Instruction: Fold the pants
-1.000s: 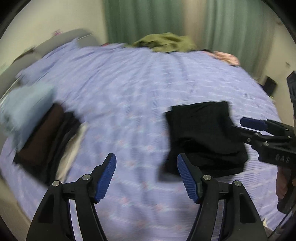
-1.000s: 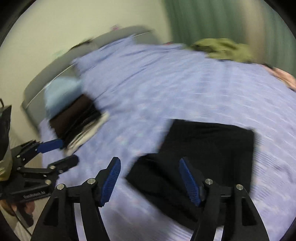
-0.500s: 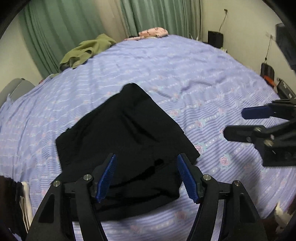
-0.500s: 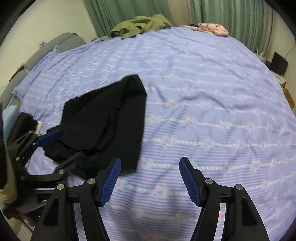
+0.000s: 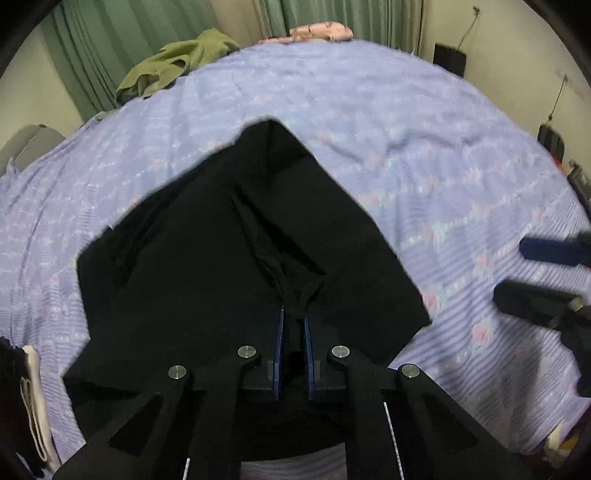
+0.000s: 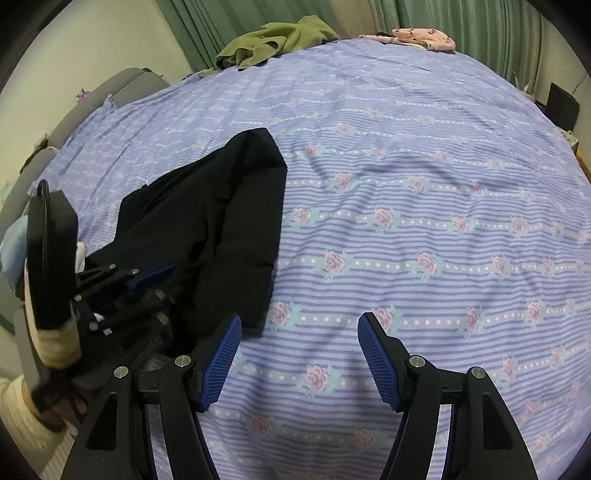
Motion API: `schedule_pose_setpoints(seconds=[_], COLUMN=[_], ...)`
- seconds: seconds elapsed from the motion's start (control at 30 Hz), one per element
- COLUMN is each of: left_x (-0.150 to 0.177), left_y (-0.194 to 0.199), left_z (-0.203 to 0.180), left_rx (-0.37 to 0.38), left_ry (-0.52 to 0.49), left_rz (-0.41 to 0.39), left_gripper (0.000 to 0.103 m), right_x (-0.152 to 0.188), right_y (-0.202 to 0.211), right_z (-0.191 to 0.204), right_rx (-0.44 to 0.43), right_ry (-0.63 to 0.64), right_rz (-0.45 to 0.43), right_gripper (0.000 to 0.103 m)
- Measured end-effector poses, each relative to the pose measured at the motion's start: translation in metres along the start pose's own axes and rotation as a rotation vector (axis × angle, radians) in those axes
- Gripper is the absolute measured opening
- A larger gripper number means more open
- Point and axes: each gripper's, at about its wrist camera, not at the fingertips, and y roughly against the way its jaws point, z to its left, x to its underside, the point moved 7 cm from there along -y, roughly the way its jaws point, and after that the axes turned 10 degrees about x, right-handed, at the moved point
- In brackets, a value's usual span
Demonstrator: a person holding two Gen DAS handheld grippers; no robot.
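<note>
The black pants (image 5: 207,236) lie partly folded on the purple flowered bed sheet (image 5: 406,110). My left gripper (image 5: 292,321) is shut on a pinch of the pants' near edge, and the cloth puckers at its blue pads. In the right wrist view the pants (image 6: 207,221) lie at the left, with the left gripper (image 6: 147,280) on their near edge. My right gripper (image 6: 299,354) is open and empty over bare sheet (image 6: 424,221), just right of the pants. It also shows at the right edge of the left wrist view (image 5: 546,273).
A green garment (image 5: 173,62) and a pink patterned one (image 5: 321,31) lie at the bed's far edge by green curtains. A stack of folded clothes (image 5: 26,398) sits at the near left. A grey headboard (image 6: 110,88) runs along the left. Dark objects stand by the right wall.
My left gripper has moved down onto the pants and closed on their near edge. My right gripper stays open and has shifted little.
</note>
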Motion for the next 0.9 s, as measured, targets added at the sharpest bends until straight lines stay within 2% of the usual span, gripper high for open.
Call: schedule_pose_setpoints(seconds=[0.07,0.13,0.2,0.23,0.3,0.4,0.53,0.63,0.67,0.73,0.8,0.83,0.9], left_x=[-0.016,-0.033,-0.049,-0.057,-0.070,-0.078,-0.077,-0.076,-0.075,-0.073,-0.071,-0.070,-0.066], left_y=[0.020,0.040,0.061,0.072,0.082,0.080,0.045,0.015,0.007,-0.010,-0.019,-0.017,0.004], left_z=[0.013,0.034,0.058,0.074,0.100,0.136,0.170,0.194,0.204,0.219,0.230,0.234,0.244], left_rx=[-0.007,-0.066,-0.044,-0.057,-0.102,-0.111,-0.138,-0.157,-0.170,-0.216,-0.301,-0.336,-0.366], left_ry=[-0.016,-0.035,-0.009,-0.001,-0.008,-0.009,-0.017,0.032,0.056,0.072,0.065,0.070,0.123], left_rz=[-0.054,-0.108,-0.154,-0.179,-0.197,-0.185,-0.102,-0.054,-0.038,-0.002,0.026,0.033,-0.021], left_gripper=[0.009,0.008,0.008,0.008,0.008,0.008,0.008,0.009,0.011,0.024,0.042,0.046,0.066], right_x=[-0.004,-0.010,-0.018,-0.022,-0.030,-0.039,-0.049,-0.059,-0.061,-0.066,-0.072,-0.074,-0.079], right_y=[0.002,0.004,0.007,0.008,0.007,0.002,-0.012,-0.024,-0.026,-0.032,-0.038,-0.039,-0.039], right_z=[0.001,0.003,0.008,0.011,0.023,0.040,0.065,0.088,0.092,0.099,0.104,0.106,0.107], right_rx=[-0.008,-0.023,-0.043,-0.054,-0.077,-0.108,-0.139,-0.129,-0.122,-0.090,-0.055,-0.048,-0.039], right_ry=[-0.007,-0.024,-0.039,-0.043,-0.044,-0.055,-0.063,-0.029,-0.023,-0.018,-0.023,-0.024,-0.034], right_rz=[-0.012,-0.027,-0.044,-0.055,-0.070,-0.079,-0.068,-0.076,-0.076,-0.075,-0.072,-0.070,-0.078], right_gripper=[0.067,0.067,0.067,0.067,0.067,0.067,0.067,0.067,0.067,0.067,0.067,0.067,0.067])
